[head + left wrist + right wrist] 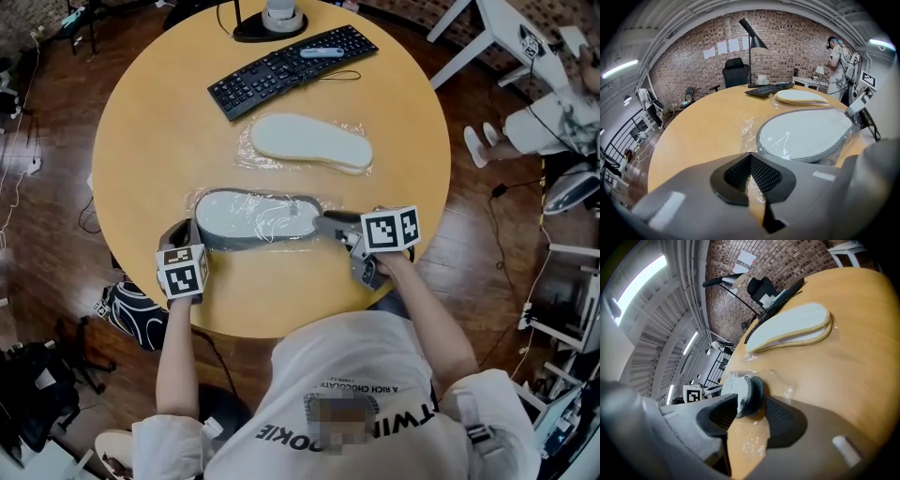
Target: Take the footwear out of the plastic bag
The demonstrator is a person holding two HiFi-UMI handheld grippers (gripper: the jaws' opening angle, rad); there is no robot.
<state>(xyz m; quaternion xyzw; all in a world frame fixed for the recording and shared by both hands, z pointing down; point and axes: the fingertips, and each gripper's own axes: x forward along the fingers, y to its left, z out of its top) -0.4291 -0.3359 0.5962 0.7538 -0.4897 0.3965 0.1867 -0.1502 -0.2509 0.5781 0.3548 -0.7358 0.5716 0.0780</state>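
A grey slipper (258, 220) with a white insole lies sole-up inside a clear plastic bag (202, 199) near the table's front edge. My left gripper (191, 228) is at its left end. In the left gripper view that gripper (750, 161) has its pads together on a fold of the bag's film, with the slipper (806, 133) just beyond. My right gripper (330, 225) is at the slipper's right end. In the right gripper view its jaws (751, 404) stand wide either side of the slipper's tip (743, 390), still in film.
A second, cream slipper (309, 142) in its own plastic lies farther back on the round wooden table (141, 131). A black keyboard (291, 67) and a lamp base (270, 23) are at the far edge. A person's feet (483, 141) show at the right.
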